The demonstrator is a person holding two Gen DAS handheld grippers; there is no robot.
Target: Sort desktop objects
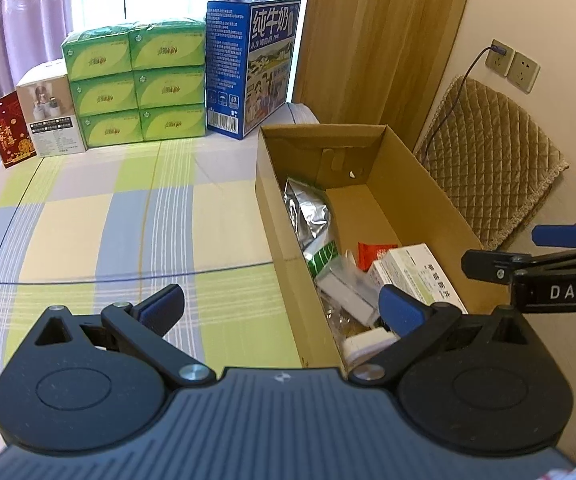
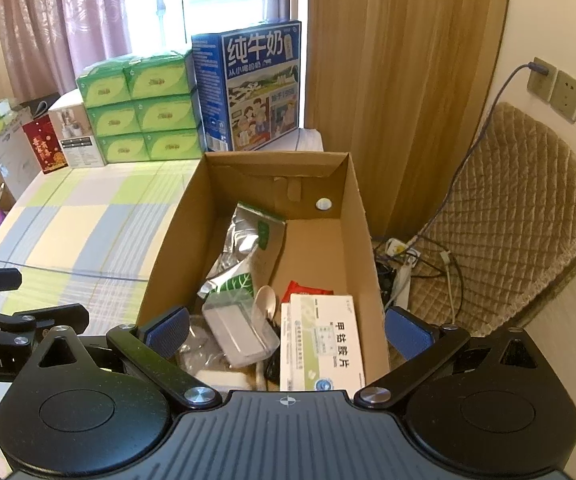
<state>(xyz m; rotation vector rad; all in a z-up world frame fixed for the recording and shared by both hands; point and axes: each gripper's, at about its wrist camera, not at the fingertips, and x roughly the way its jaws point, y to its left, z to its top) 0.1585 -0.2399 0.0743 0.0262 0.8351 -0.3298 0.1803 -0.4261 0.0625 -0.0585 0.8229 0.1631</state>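
- Left gripper (image 1: 284, 308): fingers spread wide, nothing btwn them; hovers over the near-left wall of the cardboard box (image 1: 278, 216), one blue pad over the checked tablecloth (image 1: 88, 220), the other over the box interior.
- Right gripper (image 2: 287, 328): fingers also spread wide, empty; sits above the near end of the box, pads either side of the contents.
- In left wrist view the right gripper shows at the right edge, "DAS" on its body, a bit of a hand just below it.
- Box stands on the table's right side, open top, long axis running away from the cameras.
- Inside, near end: white medicine carton (image 2: 324, 344) w/ green print, lying flat vs. the right wall; red packet (image 2: 308, 289) just behind it, partly covered.
- Beside the carton: white plastic spoon (image 2: 266, 300) and a grey flat item in a clear bag (image 2: 236, 332).
- Further in: silver foil pouch (image 2: 244, 240) leaning on the left wall, a green leaf-print pack (image 2: 234, 282) at its foot.
- Far half of the box floor bare.
- Back of table: stacked green tissue packs (image 1: 136, 80), blue milk carton (image 1: 250, 68), small white box (image 1: 52, 116), red card (image 1: 8, 132).
- Tablecloth bare btwn those and the grippers.
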